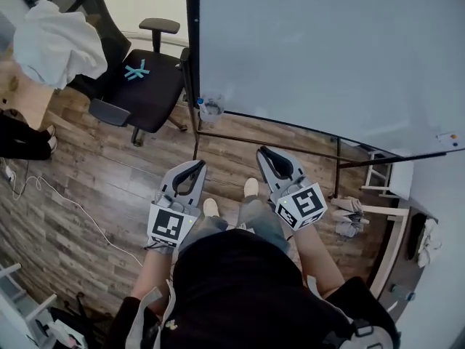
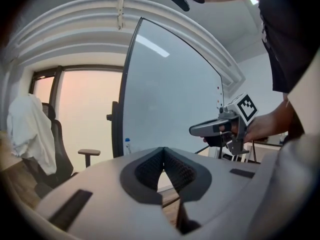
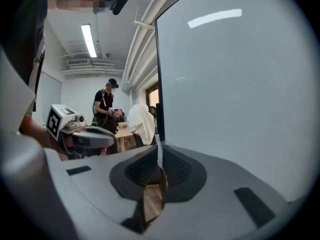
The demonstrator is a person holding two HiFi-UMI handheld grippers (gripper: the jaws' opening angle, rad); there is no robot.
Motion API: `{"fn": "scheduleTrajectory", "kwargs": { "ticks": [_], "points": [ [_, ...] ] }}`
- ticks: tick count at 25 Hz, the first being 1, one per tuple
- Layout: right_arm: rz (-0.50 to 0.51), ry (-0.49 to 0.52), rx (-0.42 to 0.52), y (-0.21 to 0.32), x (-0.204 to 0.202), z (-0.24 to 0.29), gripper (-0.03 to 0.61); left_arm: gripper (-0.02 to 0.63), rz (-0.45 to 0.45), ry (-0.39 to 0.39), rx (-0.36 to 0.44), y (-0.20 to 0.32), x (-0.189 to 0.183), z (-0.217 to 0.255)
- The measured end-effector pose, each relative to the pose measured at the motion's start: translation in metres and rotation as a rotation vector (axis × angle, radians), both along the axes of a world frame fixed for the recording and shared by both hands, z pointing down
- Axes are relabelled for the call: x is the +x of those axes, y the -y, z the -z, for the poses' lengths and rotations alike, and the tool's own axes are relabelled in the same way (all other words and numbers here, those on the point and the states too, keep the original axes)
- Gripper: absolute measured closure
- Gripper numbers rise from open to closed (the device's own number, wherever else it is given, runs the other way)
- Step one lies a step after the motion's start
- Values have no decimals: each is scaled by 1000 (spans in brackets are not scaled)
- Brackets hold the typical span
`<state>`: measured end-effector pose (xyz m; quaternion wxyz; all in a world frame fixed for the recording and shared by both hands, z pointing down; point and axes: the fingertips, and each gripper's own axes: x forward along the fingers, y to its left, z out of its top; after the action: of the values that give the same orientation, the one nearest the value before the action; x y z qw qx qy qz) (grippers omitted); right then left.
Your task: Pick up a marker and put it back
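A marker with a blue cap stands by a small clear holder at the lower left corner of the whiteboard. The marker also shows in the left gripper view, left of the board's dark edge. In the right gripper view it peeks just above the jaws. My left gripper and right gripper hover side by side over the floor, below the board and well short of the marker. Both are shut with nothing between the jaws. From the left gripper I see the right gripper; from the right gripper I see the left one.
A black office chair with a white cloth over its back stands left of the board. The board's dark stand legs cross the wooden floor ahead. Cables lie at the left. A person stands at a table far off.
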<state>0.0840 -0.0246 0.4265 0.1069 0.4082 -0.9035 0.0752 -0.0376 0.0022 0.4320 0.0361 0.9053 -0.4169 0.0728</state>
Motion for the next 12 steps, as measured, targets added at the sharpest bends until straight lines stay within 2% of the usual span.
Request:
{"fn": "scheduleTrajectory", "kwargs": {
  "ticks": [12],
  "points": [
    [242,-45,-6,76,-70,-14,557,606,290,3,-36,27,-56,-5]
  ]
}}
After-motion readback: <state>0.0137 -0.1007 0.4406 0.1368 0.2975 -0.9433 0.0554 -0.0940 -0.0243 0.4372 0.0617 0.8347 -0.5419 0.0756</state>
